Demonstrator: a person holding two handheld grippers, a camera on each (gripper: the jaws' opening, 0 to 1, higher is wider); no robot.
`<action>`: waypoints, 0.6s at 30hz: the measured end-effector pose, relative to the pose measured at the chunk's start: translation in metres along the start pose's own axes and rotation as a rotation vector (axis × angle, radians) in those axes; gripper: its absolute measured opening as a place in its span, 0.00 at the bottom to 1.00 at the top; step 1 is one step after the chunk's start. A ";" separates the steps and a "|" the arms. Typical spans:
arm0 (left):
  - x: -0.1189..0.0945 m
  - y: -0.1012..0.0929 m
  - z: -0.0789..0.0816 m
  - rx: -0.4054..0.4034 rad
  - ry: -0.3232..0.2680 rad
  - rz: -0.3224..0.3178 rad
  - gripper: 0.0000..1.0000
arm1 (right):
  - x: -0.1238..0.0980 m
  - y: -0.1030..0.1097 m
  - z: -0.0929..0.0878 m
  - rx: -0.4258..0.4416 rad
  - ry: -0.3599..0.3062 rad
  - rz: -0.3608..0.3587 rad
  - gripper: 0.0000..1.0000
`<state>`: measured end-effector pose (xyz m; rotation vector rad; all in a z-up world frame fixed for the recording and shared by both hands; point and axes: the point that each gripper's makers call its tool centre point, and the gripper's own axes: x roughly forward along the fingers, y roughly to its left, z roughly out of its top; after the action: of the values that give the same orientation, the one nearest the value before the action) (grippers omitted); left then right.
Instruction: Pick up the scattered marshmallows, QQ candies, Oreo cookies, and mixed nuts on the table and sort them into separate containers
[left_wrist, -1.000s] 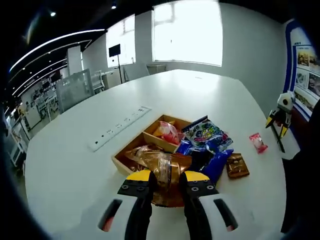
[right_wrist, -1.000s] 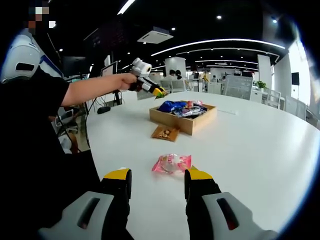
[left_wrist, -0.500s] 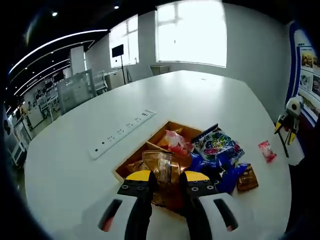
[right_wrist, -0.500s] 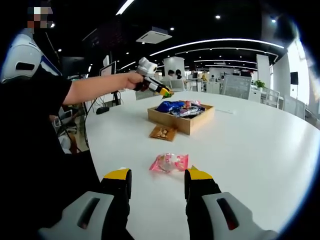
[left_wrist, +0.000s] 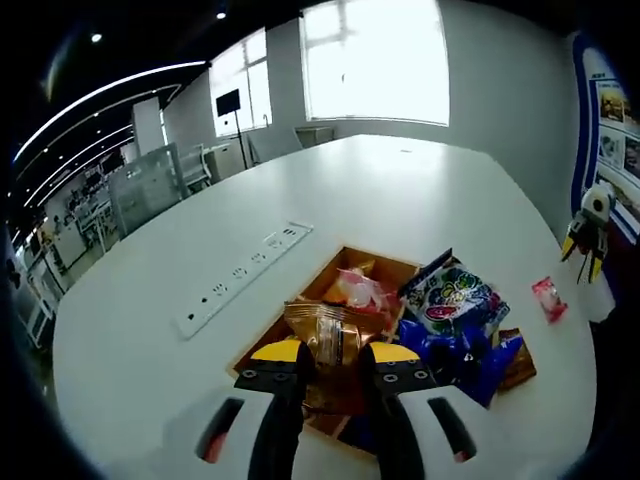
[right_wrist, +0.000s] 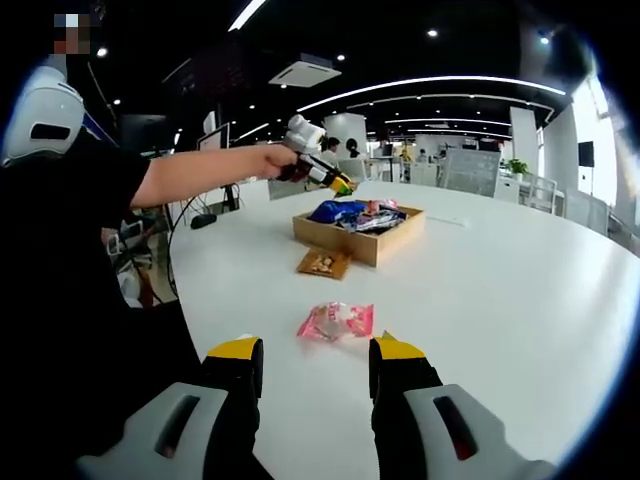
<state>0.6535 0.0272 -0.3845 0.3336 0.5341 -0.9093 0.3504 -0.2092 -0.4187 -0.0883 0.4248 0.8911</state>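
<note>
Crinkly gold-brown foil, a nut packet (left_wrist: 327, 335), sits pinched between the yellow tips of the left tool (left_wrist: 333, 362), which hangs over the near end of the wooden tray (left_wrist: 300, 295). The tray is the landmark: its near compartment lies under the packet, its far compartment holds a pink-and-yellow candy bag (left_wrist: 356, 290), and colourful and blue packets (left_wrist: 458, 315) spill over its side toward the right tool. In the right gripper view the same tray (right_wrist: 378, 245) stands well beyond the right tool (right_wrist: 314, 361), whose jaws are spread with nothing between them.

Two items are not yet sorted. A brown snack packet (right_wrist: 322, 263) lies on the white bench (right_wrist: 520, 300) just beside the tray, and a pink candy bag (right_wrist: 336, 320) lies between the tray and the right tool, close ahead of its tips.

The likely trouble is the drop. The packet is gripped by a slippery fold, so it may slide out early, and the heaped blue packets crowd the tray's edge, so a careless release could land nuts on the wrong pile. The right tool, closing on the flat pink bag, may skid it across the smooth bench.
</note>
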 end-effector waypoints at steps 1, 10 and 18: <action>0.002 0.001 0.001 0.003 0.000 0.001 0.27 | 0.000 -0.001 0.000 0.002 0.000 -0.002 0.39; 0.011 0.008 0.003 0.058 0.016 0.026 0.28 | 0.000 -0.001 -0.003 0.009 0.003 -0.001 0.39; 0.010 0.022 0.006 -0.014 -0.002 0.072 0.43 | 0.000 -0.002 -0.004 0.015 0.006 -0.004 0.38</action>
<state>0.6787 0.0303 -0.3841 0.3376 0.5234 -0.8357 0.3503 -0.2119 -0.4228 -0.0784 0.4363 0.8835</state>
